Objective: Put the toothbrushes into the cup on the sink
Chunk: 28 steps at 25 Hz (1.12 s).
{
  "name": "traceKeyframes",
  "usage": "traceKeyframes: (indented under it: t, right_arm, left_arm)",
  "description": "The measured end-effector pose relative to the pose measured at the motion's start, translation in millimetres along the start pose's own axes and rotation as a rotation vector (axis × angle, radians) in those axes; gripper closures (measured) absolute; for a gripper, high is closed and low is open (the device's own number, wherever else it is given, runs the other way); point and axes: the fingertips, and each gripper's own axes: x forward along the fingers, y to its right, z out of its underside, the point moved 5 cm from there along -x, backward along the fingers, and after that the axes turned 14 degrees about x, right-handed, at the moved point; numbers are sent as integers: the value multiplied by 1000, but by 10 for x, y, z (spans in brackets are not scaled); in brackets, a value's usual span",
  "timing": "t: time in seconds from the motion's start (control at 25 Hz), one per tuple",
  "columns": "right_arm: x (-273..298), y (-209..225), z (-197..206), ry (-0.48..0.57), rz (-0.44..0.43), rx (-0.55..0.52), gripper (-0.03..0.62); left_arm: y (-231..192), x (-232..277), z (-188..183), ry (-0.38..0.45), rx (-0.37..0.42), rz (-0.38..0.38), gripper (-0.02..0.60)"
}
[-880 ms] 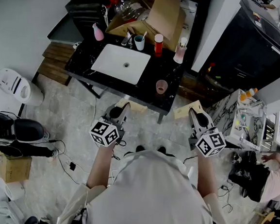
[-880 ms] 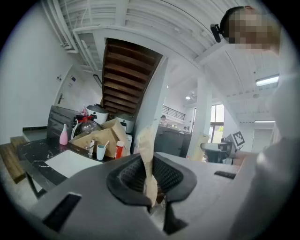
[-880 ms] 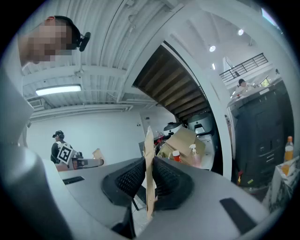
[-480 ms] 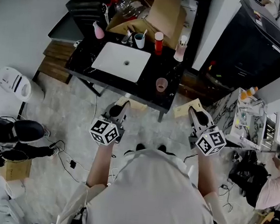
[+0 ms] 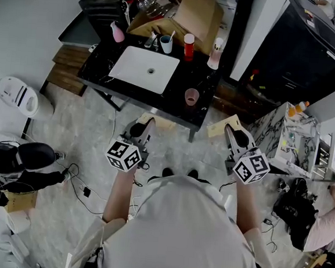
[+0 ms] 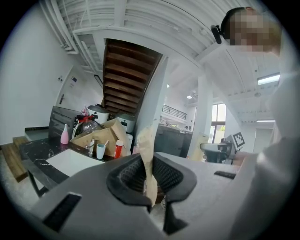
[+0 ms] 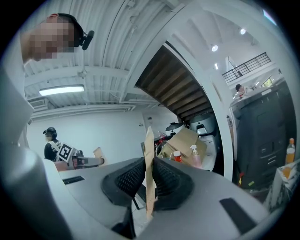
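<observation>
Far to the left of the left gripper and well ahead of it, a pink bottle is seen at the back corner of a black surface into which a white basin is set. The left gripper is held near the front edge of that surface, clear of it. Its jaws are closed almost fully on a left cardboard scrap, a thin tan piece pinched upright between the ribbed pads.

Ahead of this gripper and slightly to its right, a white cup is placed just behind the basin. A toothbrush is seen leaning out of the cup. A red bottle is set just to the right of the cup, and an open cardboard box lies behind both.

Between the two grippers and ahead of them, a pink cup stands near the front edge of the surface. A pale spray bottle is placed at the back right.

The right gripper is held level beside the left one, well apart from it. Its jaws are likewise nearly closed, and a right cardboard scrap is clamped upright between them.
</observation>
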Motion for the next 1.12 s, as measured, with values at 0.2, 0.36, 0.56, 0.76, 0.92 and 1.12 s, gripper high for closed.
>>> traceKeyframes:
  t: [0.2, 0.36, 0.56, 0.76, 0.92, 1.12]
  right_arm:
    - [-74, 123, -17, -3, 8, -4, 528]
    - [-151, 210, -15, -3, -4, 8, 528]
    - [-199, 357, -14, -2, -19, 20, 528]
    - [-241, 437, -9, -4, -41, 40, 528]
    - [-239, 485, 13, -13, -58, 43, 528]
    - [-227, 524, 9, -18, -60, 51, 529]
  left_arm:
    - [111, 65, -7, -7, 1, -6, 548]
    - [215, 89, 5, -10, 6, -26, 548]
    - [352, 111, 19, -15, 16, -52, 548]
    - [463, 106, 70, -21, 16, -81, 548]
    - [515, 112, 60, -13, 28, -102, 548]
    - [526, 114, 66, -9, 21, -119, 548]
